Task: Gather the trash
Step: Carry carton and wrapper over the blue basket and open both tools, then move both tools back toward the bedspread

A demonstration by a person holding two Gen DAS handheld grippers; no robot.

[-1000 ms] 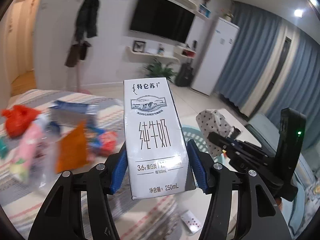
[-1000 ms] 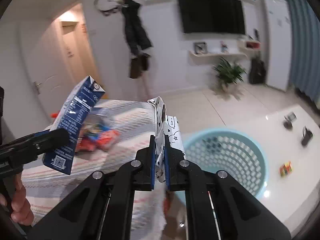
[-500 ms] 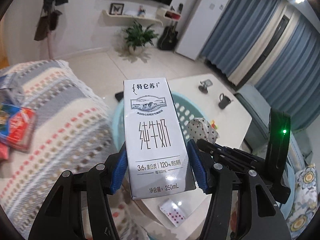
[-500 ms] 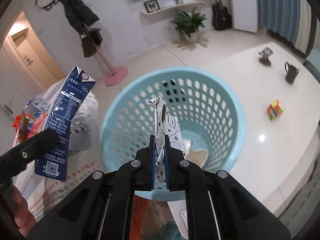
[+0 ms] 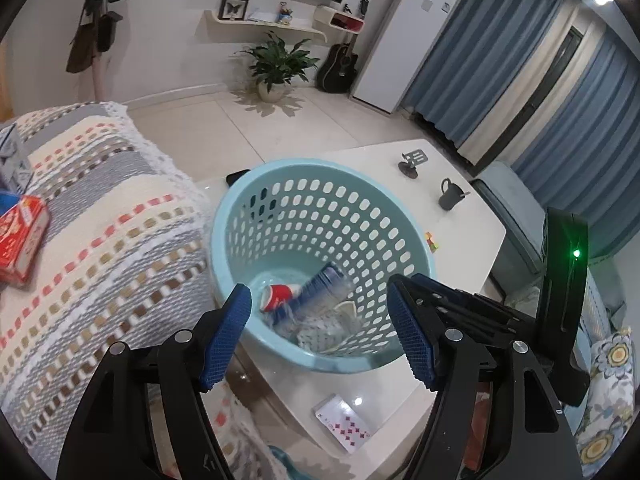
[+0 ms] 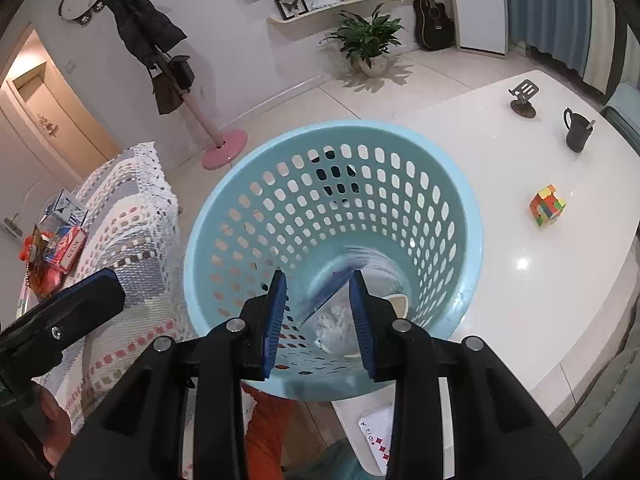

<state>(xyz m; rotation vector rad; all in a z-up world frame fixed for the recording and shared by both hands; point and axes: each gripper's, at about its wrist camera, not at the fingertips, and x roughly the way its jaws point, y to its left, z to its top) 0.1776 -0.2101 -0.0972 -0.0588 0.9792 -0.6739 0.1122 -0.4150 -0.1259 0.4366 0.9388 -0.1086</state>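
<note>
A light blue perforated basket (image 5: 320,172) stands on a white table; it also shows in the right wrist view (image 6: 332,136). My left gripper (image 5: 320,312) is open and empty above its near rim. The blurred milk carton (image 5: 316,292) falls inside the basket, over a red-and-white wrapper (image 5: 278,295) and the spotted paper (image 5: 320,330). My right gripper (image 6: 318,296) is open and empty over the basket. The blurred carton (image 6: 340,280) and spotted paper (image 6: 334,320) lie below it.
A striped blanket (image 5: 100,240) with a red box (image 5: 20,240) and more trash (image 6: 52,248) lies left of the basket. On the white table (image 6: 520,280) are a dark mug (image 6: 576,134), a puzzle cube (image 6: 547,206), a phone stand (image 6: 523,98) and playing cards (image 5: 346,424).
Both grippers moved from the blanket to above the basket and opened. The milk carton and the spotted paper dropped into the basket.
</note>
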